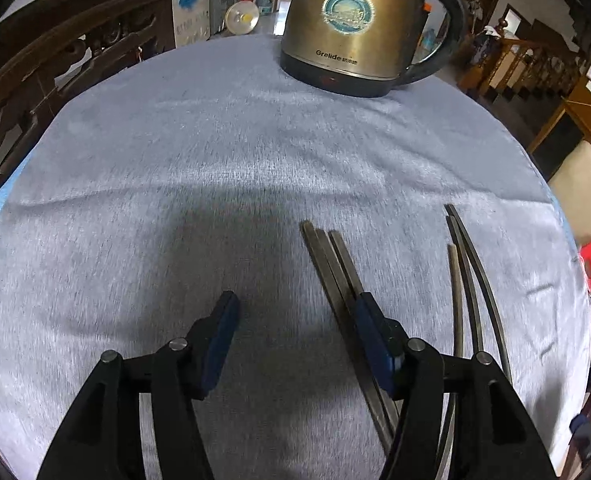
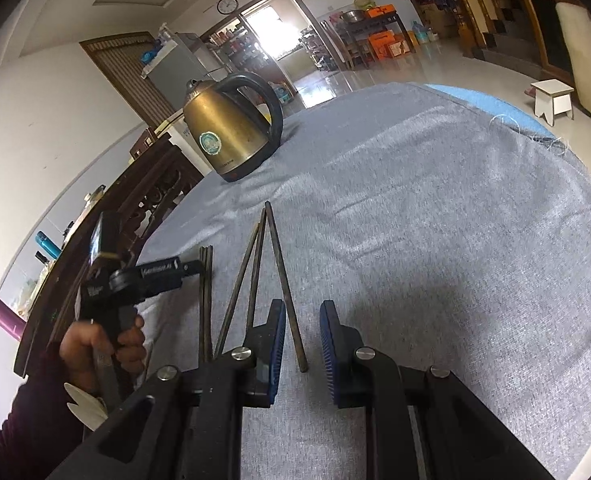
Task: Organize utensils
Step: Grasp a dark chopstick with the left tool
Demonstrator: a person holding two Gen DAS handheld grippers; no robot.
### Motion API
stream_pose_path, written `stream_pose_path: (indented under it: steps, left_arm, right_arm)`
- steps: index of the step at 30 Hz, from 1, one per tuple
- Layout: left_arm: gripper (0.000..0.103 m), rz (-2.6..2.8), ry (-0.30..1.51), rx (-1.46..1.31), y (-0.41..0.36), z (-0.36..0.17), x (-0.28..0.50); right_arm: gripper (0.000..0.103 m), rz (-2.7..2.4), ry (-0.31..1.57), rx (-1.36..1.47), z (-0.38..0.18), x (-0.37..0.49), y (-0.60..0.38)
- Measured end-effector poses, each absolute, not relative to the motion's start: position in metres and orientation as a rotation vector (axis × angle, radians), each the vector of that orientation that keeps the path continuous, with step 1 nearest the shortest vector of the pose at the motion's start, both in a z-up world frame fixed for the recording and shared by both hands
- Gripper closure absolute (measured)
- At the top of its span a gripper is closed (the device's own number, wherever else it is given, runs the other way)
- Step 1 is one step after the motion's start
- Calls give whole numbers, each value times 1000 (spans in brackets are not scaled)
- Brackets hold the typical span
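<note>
Several dark chopsticks lie on the grey cloth. In the left wrist view one bundle (image 1: 331, 264) lies by the right finger of my open, empty left gripper (image 1: 295, 312); another group (image 1: 467, 280) lies further right. In the right wrist view my right gripper (image 2: 302, 320) is open, its fingers on either side of the near end of one chopstick (image 2: 283, 280). Two more chopsticks (image 2: 243, 280) lie just to its left, and a bundle (image 2: 205, 300) lies by the left gripper's tool (image 2: 155, 276).
A brass electric kettle (image 1: 355, 28) stands at the table's far side, also seen in the right wrist view (image 2: 231, 128). A carved wooden chair back (image 1: 55, 64) is along the left edge. The round table's cloth edge (image 2: 535, 128) drops off at the right.
</note>
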State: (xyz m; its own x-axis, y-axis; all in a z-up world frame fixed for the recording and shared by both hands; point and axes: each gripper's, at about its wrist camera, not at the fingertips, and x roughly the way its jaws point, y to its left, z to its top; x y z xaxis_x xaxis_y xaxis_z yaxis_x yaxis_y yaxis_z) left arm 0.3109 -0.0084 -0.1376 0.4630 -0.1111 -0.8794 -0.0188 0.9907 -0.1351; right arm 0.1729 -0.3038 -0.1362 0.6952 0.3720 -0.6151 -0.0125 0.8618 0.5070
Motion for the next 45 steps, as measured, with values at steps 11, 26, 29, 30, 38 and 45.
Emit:
stream_pose_path:
  steps: [11,26,29,30,38,45]
  left_arm:
    - [60,-115,1163,-10,-3,-133,307]
    - [62,-154,1175,-116,20,-132,307]
    - [62,-148,1167,-128,23,-132,319]
    - [62,-149,1162,-115,22,-133,322]
    - [84,-168,1118,-53,21,-136,334]
    - [80,-175,1138,-23,12,-136,344]
  right_arm:
    - [83,233,764,518,-130,169,-307]
    - [81,336,977,253,-125,305,-249]
    - [81,359,1034,191,-136,332,-230]
    - [81,373,1063,171,-140,339,-223]
    - [80,309,1136,-5,-164,366,-195]
    - [80,238,1151,-40,-164,401,-182]
